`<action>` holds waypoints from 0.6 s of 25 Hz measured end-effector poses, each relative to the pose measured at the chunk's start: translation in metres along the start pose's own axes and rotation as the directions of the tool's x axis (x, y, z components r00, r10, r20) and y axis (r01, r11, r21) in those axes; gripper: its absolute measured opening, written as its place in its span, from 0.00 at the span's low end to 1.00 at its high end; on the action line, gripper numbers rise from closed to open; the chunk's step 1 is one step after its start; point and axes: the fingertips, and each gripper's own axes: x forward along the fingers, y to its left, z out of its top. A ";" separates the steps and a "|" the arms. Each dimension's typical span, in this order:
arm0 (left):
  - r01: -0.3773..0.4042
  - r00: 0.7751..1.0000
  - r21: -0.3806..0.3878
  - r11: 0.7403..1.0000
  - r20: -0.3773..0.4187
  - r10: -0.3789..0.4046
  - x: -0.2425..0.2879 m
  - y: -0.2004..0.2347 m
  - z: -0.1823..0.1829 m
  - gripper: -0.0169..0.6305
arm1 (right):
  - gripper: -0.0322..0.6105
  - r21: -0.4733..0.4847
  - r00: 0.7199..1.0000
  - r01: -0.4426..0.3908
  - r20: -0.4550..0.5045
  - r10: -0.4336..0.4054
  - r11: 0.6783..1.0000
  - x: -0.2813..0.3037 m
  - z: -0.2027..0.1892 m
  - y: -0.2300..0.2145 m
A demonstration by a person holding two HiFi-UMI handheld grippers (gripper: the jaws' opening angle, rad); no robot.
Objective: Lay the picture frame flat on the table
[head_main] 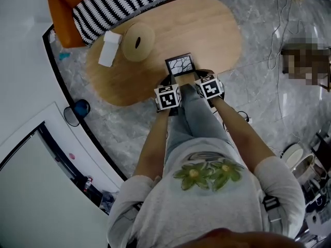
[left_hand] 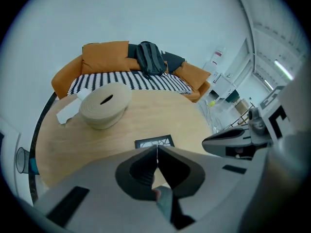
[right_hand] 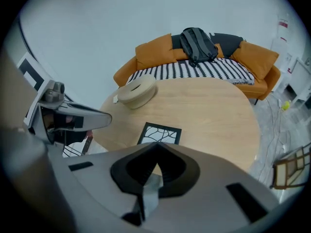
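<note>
- The picture frame [head_main: 180, 64] lies flat on the wooden bench [head_main: 207, 30].
- The left gripper [left_hand: 157, 150] and the right gripper [right_hand: 157, 145] are clenched, empty and clear of it.

From the head we look steeply down on the oval table [head_main: 207, 35], with the sofa [head_main: 58, 22] at eleven o'clock. Our left and right gripper views sit lower, above the table's near edge, facing the sofa at twelve o'clock. All three share the picture frame [head_main: 180, 64].
</note>
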 end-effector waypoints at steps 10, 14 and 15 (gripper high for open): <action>0.058 0.998 0.013 0.998 -0.002 -0.058 -0.039 -0.026 0.004 0.05 | 0.06 -0.094 0.997 -0.058 0.045 0.063 0.994 -0.050 0.016 0.028; 0.071 0.997 0.025 0.997 -0.012 -0.070 -0.053 -0.037 0.004 0.05 | 0.06 -0.111 0.995 -0.071 0.062 0.078 0.991 -0.067 0.018 0.036; 0.074 0.997 0.029 0.997 -0.009 -0.074 -0.057 -0.039 0.006 0.05 | 0.06 -0.118 0.995 -0.072 0.064 0.080 0.990 -0.070 0.019 0.037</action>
